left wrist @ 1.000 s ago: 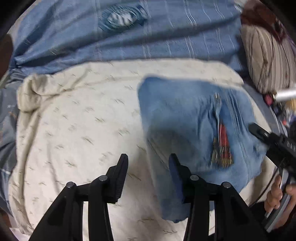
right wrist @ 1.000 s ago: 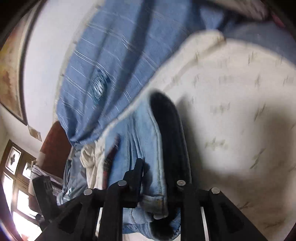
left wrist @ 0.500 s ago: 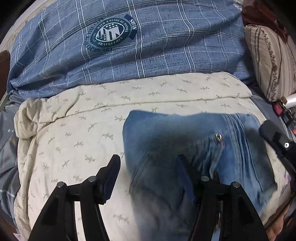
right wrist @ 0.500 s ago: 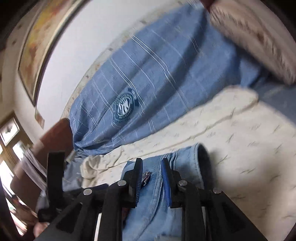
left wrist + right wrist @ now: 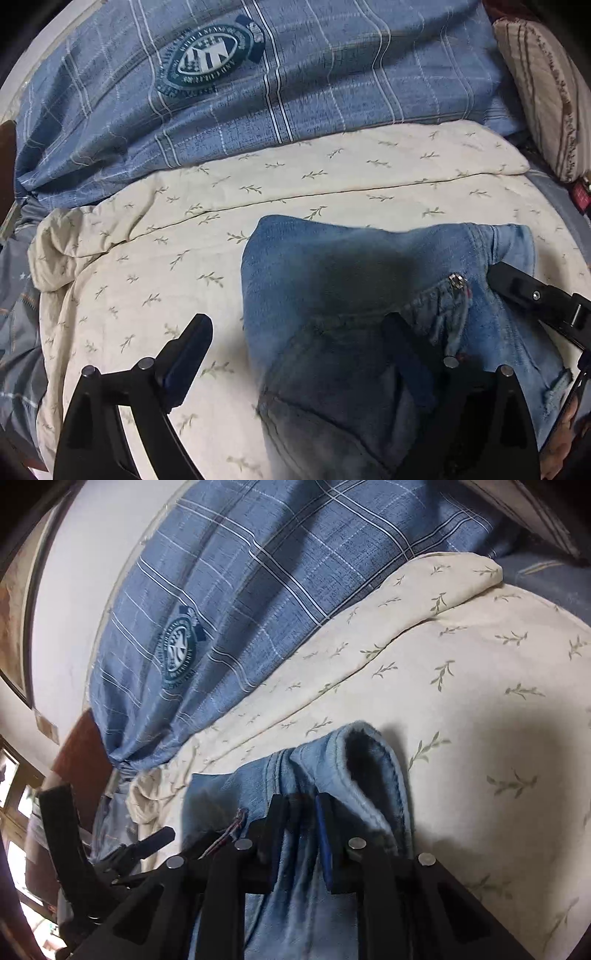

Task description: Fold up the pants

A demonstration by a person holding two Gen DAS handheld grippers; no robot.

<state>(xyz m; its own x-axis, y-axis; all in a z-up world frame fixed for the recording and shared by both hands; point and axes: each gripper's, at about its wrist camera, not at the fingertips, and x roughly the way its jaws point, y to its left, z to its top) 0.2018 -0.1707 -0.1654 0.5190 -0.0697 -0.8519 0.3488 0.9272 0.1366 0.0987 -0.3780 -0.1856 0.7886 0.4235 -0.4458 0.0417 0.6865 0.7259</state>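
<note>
Our left tool [image 5: 295, 354] stands wide open with nothing between its fingers. Its left finger hangs over the cream leaf-print blanket [image 5: 155, 266], and its right finger is dim and half lost against the blue jeans [image 5: 332, 280], so we cannot tell whether it touches the cloth. The jeans lie folded on the blanket, ahead and to the right of this tool, with their left edge running between the two fingers. The zipper pull [image 5: 457, 282] shows just ahead of the right finger.

Our right tool [image 5: 301, 834] is nearly closed, and its fingers pinch a fold of the jeans [image 5: 295, 893] between them. In the left wrist view the right tool [image 5: 532, 295] reaches in from the right edge and sits on the denim beside the zipper. Just to the right of its grip, the jeans' edge curls up into an open loop with a dark lining.

Beyond both tools a blue plaid duvet [image 5: 332, 74] with a round crest lies heaped across the bed. A striped pillow [image 5: 546, 92] sits far to the right of our left tool.
</note>
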